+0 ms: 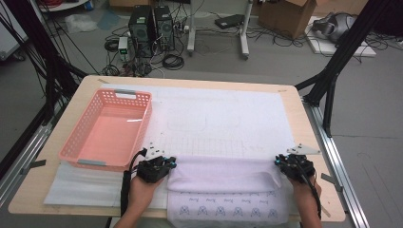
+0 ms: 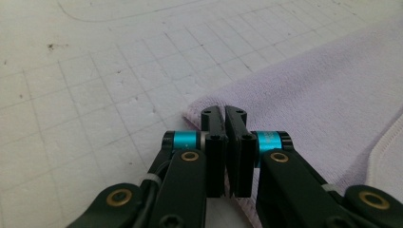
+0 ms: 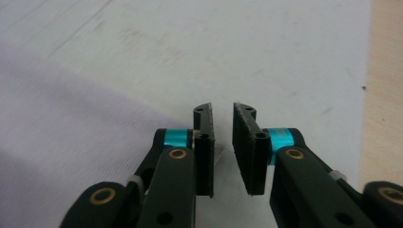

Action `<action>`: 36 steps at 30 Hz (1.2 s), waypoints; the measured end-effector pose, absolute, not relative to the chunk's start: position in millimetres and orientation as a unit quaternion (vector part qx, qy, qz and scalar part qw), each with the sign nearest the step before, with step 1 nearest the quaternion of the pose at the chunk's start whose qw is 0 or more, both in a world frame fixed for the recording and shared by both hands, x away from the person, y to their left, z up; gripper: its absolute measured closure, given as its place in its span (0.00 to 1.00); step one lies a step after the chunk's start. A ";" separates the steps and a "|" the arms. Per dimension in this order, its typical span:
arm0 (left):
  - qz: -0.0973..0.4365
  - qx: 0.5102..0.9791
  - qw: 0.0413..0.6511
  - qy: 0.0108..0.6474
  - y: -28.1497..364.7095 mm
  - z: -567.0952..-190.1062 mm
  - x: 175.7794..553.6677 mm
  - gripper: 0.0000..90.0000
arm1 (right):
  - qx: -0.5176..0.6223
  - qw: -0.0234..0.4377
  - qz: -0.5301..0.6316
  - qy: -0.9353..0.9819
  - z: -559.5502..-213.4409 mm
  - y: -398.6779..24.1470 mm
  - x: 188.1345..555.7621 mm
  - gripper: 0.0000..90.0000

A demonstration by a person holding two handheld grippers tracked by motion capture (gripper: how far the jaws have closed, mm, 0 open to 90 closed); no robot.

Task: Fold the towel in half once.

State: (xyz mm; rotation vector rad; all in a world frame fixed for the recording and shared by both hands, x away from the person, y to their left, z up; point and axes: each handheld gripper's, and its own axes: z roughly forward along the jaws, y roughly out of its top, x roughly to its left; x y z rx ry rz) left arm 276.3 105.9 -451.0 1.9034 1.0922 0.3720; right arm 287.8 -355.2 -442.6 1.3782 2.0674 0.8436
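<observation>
A pale lavender towel (image 1: 218, 173) lies folded at the table's front edge, its printed underside showing below the fold. My left gripper (image 1: 164, 164) is at the fold's left corner. In the left gripper view it (image 2: 224, 114) is shut, jaws pressed together on the corner of the towel (image 2: 309, 95). At the fold's right end is my right gripper (image 1: 284, 163). Seen in the right gripper view, it (image 3: 221, 111) is open by a narrow gap, with the towel (image 3: 71, 133) just left of the jaws and nothing clearly between them.
A pink plastic basket (image 1: 142, 124) stands empty at the left of the white foam mat (image 1: 214, 118). The wooden table edge (image 3: 387, 95) runs close to the right gripper's right. Computers, cables and boxes sit on the floor beyond the table.
</observation>
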 end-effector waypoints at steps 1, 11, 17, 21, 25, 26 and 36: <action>0.150 0.766 0.444 0.440 106.6 -450.9 276.4 0.96 | 0.520 0.266 0.309 0.751 -442.4 -357.1 289.7 0.89; 0.085 0.760 0.467 0.445 113.5 -454.1 283.5 0.46 | 0.519 0.159 0.391 0.744 -435.1 -365.6 258.2 0.53; 0.101 0.787 0.450 0.410 102.3 -453.1 277.7 0.49 | 0.496 0.177 0.343 0.778 -443.1 -353.8 247.5 0.58; 0.133 0.789 0.430 0.418 98.4 -452.6 274.8 0.71 | 0.475 0.169 0.341 0.793 -442.0 -347.9 246.2 0.83; 0.118 0.780 0.438 0.431 99.6 -453.2 274.2 0.93 | 0.481 0.139 0.359 0.787 -443.2 -351.3 247.4 0.92; 0.123 0.781 0.436 0.431 98.2 -452.8 273.0 0.94 | 0.483 0.133 0.364 0.785 -443.7 -353.0 247.8 0.92; 0.145 0.758 0.470 0.429 101.9 -424.4 288.4 0.95 | 0.464 0.144 0.429 0.761 -431.9 -363.9 254.2 0.94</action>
